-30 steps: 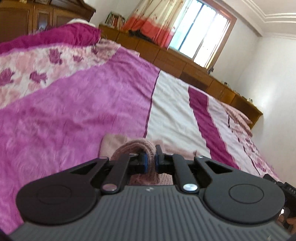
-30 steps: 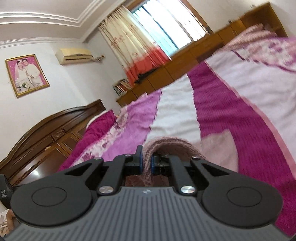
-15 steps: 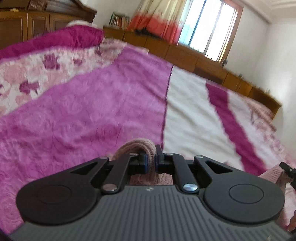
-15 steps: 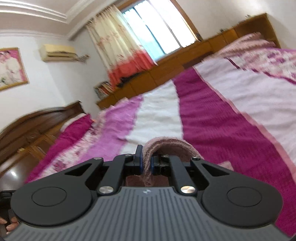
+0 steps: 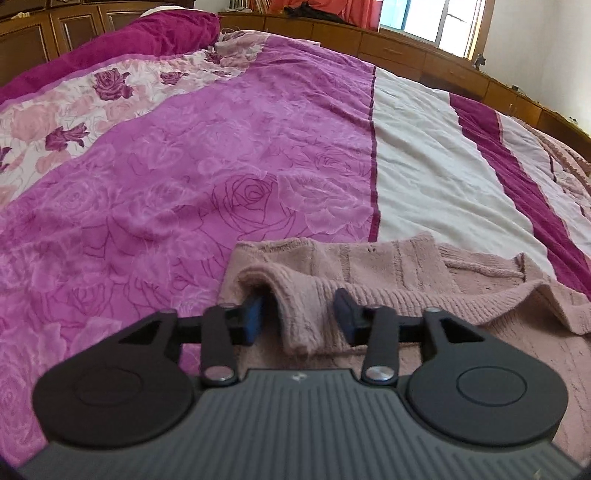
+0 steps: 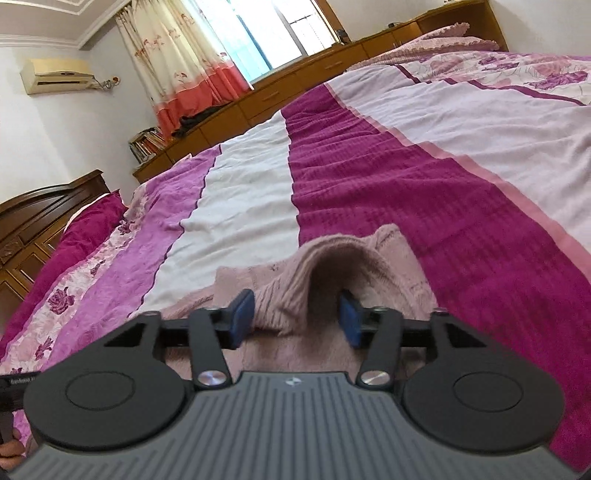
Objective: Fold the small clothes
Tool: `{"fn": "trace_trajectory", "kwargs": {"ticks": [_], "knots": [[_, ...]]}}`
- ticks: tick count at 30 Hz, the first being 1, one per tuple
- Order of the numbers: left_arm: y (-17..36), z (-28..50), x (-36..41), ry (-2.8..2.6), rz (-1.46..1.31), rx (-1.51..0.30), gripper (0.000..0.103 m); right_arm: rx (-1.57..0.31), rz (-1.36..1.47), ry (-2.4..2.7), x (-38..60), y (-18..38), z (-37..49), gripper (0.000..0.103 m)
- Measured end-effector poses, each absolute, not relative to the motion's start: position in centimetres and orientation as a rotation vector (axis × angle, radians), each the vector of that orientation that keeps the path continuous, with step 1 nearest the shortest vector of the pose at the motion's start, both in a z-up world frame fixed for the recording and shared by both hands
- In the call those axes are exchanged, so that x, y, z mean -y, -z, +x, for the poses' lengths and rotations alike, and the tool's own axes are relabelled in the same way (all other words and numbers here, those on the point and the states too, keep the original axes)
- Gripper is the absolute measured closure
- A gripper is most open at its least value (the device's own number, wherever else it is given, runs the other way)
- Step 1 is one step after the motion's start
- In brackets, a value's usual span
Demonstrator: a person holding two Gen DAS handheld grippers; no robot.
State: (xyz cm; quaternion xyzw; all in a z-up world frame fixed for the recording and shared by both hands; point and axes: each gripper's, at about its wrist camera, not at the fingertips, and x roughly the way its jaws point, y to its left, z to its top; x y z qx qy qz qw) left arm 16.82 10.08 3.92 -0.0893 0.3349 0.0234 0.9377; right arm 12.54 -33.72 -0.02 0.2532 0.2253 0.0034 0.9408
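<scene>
Pink knit fabric, a small sweater [image 5: 406,291], lies on the bed [image 5: 221,184], across the magenta rose-patterned band, the white stripe and the dark magenta stripe of the bedspread [image 6: 406,184], toward the near edge of the bed. The left gripper [image 5: 300,314] has its jaws spread wide apart, blue pads [image 5: 253,319] showing on both fingers; a raised fold of the sweater's ribbed edge stands between them, its left side draping over the left pad, while the right pad sits just beside the knit with a gap, so nothing is clamped. This gripper is low over the garment and points along the bed toward the window [image 5: 436,18] and the wooden cabinets [image 5: 406,48]. The right gripper [image 6: 297,317] is likewise wide open; a tent-like hump of the sweater [image 6: 332,269] rises between its fingers, the left pad touching the ribbed side of the hump and the right pad at the mouth of the hollow, neither squeezing it. It is low over the bed too, tilted so the room leans, aimed up the white and dark magenta stripes toward the curtain [image 6: 177,66]. At the lower left edge of the right wrist view a bit of the other gripper's body and the person's fingers [image 6: 11,448] show. An air conditioner [image 6: 59,75] hangs on the wall, and a dark wooden headboard [image 6: 48,214] stands at the left edge of the bed.
</scene>
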Motion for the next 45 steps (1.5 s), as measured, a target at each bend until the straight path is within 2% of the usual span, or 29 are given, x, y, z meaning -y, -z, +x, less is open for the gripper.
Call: {"fn": "trace_trajectory", "kwargs": {"ticks": [9, 17, 28, 45], "knots": [[-5.6, 14.2, -9.2, 0.014, -0.160, -0.663, 0.044, -0.430, 0.505, -0.023, 33.2, -1.0, 9.4, 0.035], [-6.2, 13.1, -9.2, 0.043, -0.169, -0.665, 0.044, -0.489, 0.451, -0.117, 32.9, -2.0, 11.6, 0.035], [-6.0, 12.8, -9.2, 0.058, -0.145, -0.683, 0.044, -0.478, 0.449, -0.013, 34.9, -3.3, 16.1, 0.035], [-4.7, 14.8, -7.9, 0.154, -0.078, -0.694, 0.045, -0.481, 0.465, 0.027, 33.6, -0.2, 8.7, 0.034]]}}
